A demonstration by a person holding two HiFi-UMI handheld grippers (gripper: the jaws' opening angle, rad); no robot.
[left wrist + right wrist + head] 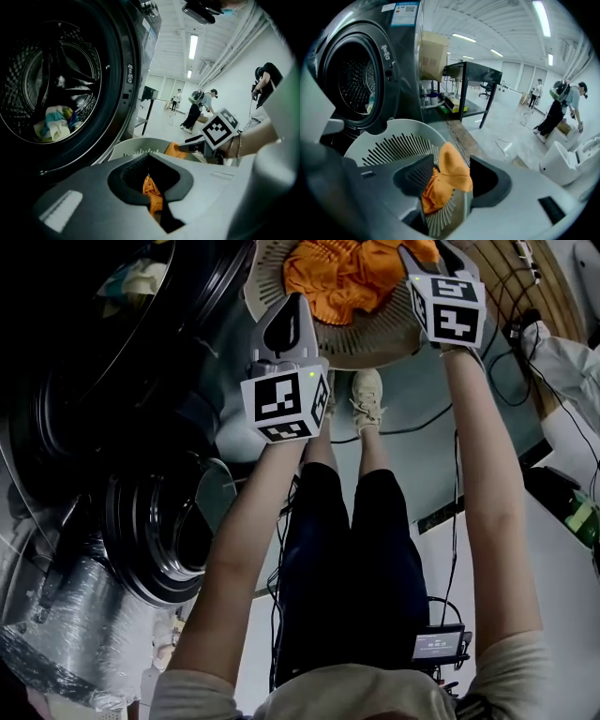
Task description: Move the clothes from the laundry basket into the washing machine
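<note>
Raising the orange garment [352,277]: left gripper [151,180] is pinching a fold; right gripper [450,176], jaws apart, is needing a deep bite.

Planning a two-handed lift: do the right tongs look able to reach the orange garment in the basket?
Likely yes: the right tongs stand open over the laundry basket with the orange garment between them, nothing blocking.

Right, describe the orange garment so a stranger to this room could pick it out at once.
Find the dark front-loading washing machine; on the floor right in front of it stands a round white slotted laundry basket. The crumpled cloth in that basket is the orange garment, the only bright orange thing around, unlike the pale, multicoloured clothes already inside the machine.
</note>
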